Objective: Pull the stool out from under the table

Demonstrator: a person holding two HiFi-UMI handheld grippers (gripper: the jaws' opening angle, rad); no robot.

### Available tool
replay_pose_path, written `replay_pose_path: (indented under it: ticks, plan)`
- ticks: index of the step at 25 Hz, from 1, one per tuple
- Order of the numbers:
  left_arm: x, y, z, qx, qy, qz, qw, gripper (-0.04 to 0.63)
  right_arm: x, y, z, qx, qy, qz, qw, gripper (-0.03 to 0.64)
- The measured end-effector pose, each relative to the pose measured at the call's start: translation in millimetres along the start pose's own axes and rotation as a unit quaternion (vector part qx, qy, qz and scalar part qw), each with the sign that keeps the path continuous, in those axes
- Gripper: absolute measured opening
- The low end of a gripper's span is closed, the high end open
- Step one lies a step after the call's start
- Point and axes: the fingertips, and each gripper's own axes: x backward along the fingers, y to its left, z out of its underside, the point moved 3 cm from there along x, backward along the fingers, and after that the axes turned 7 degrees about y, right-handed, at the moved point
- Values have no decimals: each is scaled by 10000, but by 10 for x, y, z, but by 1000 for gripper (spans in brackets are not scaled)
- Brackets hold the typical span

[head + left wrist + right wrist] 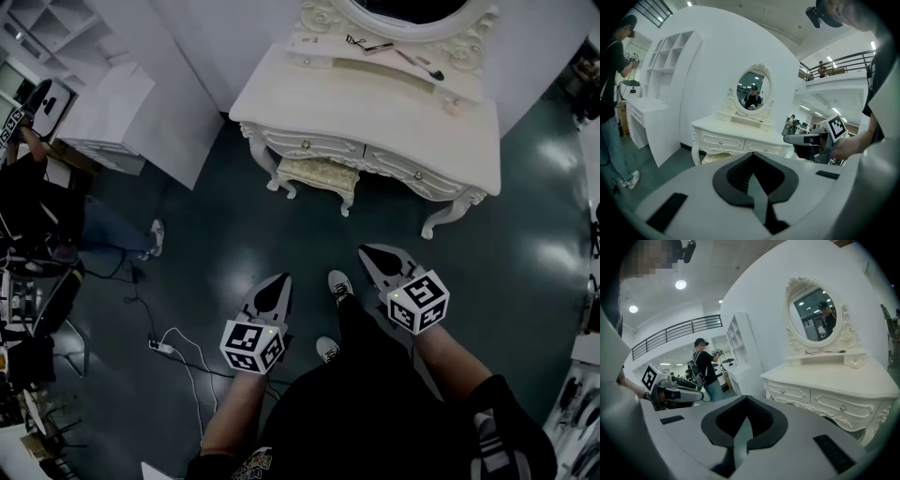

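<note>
I'm facing the white dressing table point(375, 108), its tabletop lying at twelve o'clock in the head view. The stool point(319, 174) is sitting tucked under the table's front edge, around eleven o'clock, with only its cushion and front legs showing. I'm holding my right gripper point(370, 255) and left gripper point(279, 283) near six o'clock, both closed tight, gripping nothing, well apart from the stool.

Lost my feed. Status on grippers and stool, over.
Left gripper shut, empty; right gripper shut, empty. Stool tucked under table, untouched. Nothing seen in the way.
</note>
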Motion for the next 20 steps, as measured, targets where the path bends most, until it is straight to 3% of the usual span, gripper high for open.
replay_pose_path:
  ticks: [10,20]
  plan:
    - [-938,615,-64,-254,235,-182,9992,6,-597,-752,49,82,176,359,9992,28]
    - [-1975,1443,262,-595,440,-565,9957,8,-1498,-1524,515,11,240,789,9966,28]
